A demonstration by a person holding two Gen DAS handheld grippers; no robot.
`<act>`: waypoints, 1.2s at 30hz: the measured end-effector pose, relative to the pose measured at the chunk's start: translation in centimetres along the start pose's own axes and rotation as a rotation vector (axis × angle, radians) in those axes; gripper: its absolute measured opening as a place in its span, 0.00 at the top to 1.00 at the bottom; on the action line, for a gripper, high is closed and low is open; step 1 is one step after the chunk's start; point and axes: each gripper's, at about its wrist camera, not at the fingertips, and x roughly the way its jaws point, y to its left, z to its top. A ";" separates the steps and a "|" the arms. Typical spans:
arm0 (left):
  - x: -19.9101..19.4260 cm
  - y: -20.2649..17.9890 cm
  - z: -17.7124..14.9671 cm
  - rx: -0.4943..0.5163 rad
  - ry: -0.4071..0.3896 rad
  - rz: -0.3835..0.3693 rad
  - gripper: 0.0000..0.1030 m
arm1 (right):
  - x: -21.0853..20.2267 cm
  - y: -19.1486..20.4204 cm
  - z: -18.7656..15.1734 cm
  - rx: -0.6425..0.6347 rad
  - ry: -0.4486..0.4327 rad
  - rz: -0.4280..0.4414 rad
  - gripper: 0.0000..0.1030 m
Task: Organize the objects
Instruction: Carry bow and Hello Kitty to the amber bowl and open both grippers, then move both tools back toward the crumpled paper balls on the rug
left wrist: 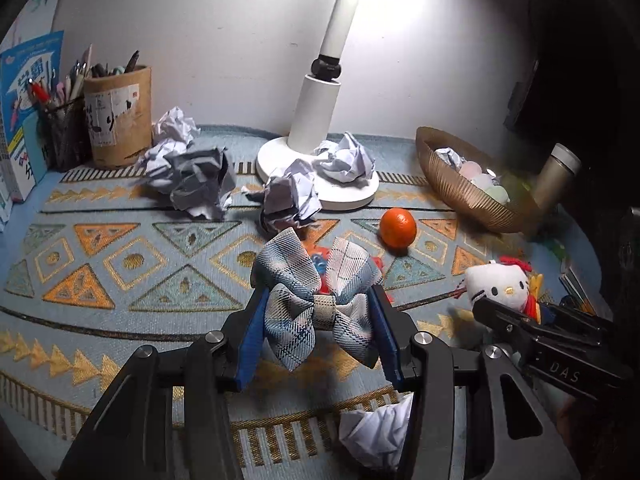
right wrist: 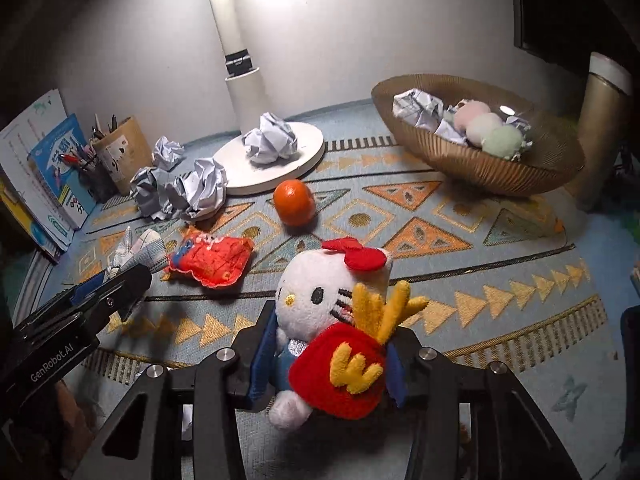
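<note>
- Lifting stage: left gripper [left wrist: 320, 316] clamps the bow [left wrist: 316, 304]; right gripper [right wrist: 328, 356] clamps the plush [right wrist: 332, 320].
- Next, probably carry both to the basket [right wrist: 460, 168].

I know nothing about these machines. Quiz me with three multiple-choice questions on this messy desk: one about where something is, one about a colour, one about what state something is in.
1. Where does the orange lie?
A. In the basket
B. On the patterned mat, in front of the lamp base
C. Inside the pen cup

2. What colour is the bow on the plush cat's head?
A. Red
B. Green
C. Black

3. What is the left gripper doing?
A. Standing open over nothing
B. Closed on a crumpled paper ball
C. Closed on a plaid bow tie

Answers:
1. B: it sits on the mat near the white lamp base, outside the basket.
2. A: the bow is plainly red.
3. C: its blue fingers press both sides of the plaid bow tie.
</note>
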 end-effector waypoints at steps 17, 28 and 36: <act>7.7 -16.6 15.8 0.258 -0.069 -0.196 0.55 | -0.5 -16.2 13.4 0.302 -0.140 -0.024 0.56; 12.6 -17.2 15.6 0.217 0.009 -0.221 0.18 | 2.6 -18.0 13.9 0.289 -0.077 -0.095 0.32; 4.3 -11.2 14.5 0.158 -0.066 -0.173 0.18 | -2.9 -13.6 11.7 0.247 -0.108 -0.021 0.32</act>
